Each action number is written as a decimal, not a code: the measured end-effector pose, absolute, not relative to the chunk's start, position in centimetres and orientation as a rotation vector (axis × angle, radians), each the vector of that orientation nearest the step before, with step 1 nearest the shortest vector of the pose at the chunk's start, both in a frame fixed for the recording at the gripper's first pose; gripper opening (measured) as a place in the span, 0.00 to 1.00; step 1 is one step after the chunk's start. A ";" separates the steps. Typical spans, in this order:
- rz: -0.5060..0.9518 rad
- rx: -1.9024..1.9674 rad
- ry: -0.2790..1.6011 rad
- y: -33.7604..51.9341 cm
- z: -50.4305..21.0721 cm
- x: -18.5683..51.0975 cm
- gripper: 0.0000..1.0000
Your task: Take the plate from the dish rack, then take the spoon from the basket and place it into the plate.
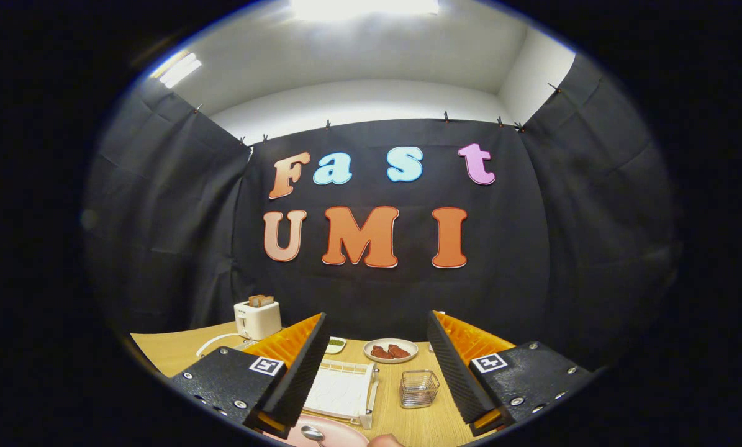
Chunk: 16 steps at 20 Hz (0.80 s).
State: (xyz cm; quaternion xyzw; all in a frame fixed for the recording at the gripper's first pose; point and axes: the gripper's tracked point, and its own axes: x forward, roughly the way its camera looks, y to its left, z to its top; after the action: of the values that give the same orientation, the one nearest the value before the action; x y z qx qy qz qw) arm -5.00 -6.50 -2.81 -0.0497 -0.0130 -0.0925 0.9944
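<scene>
My gripper (377, 329) is held high above the wooden table, open, with nothing between its fingers. Below and between the fingers lies the white dish rack (344, 390), with no plate standing in it. Right of the rack sits the small wire basket (418, 388), which looks bare inside. Nearest to me, under the left finger, the pink plate (339, 436) rests on the table with the metal spoon (312, 433) lying in it. The plate is partly cut off by the lower edge of the view.
A white toaster (257, 318) with bread slices stands at the back left, its cord trailing on the table (172, 351). A white plate with brownish food (390, 351) and a small dish of green stuff (335, 345) sit at the back. A fingertip (386, 441) shows beside the pink plate.
</scene>
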 end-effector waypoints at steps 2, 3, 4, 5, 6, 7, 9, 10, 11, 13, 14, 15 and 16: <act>-0.186 -0.110 -0.024 -6.3 -2.7 -4.9 0.94; -0.189 -0.114 -0.040 -6.2 -2.1 -5.0 0.94; -0.186 -0.114 -0.051 -5.9 -1.7 -5.0 0.95; -0.184 -0.108 -0.050 -5.7 -1.6 -5.0 0.94; -0.176 -0.101 -0.047 -5.3 -1.5 -5.1 0.95; -0.169 -0.094 -0.043 -5.0 -1.4 -5.2 0.95; -0.153 -0.093 -0.060 -4.6 -1.1 -5.4 0.95; -0.147 -0.094 -0.076 -4.3 -0.8 -5.4 0.95; -0.143 -0.100 -0.076 -4.2 -1.2 -5.3 0.95; -0.149 -0.114 -0.059 -4.5 -2.0 -5.1 0.95; -0.154 -0.113 -0.052 -4.6 -2.1 -5.0 0.95; -0.158 -0.105 -0.048 -4.7 -2.2 -4.9 0.95; -0.157 -0.092 -0.040 -4.7 -2.5 -4.8 0.95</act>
State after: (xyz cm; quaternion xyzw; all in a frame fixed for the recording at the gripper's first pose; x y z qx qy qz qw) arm -4.80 -4.71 -2.47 -0.0460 -0.0201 -0.0785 0.9956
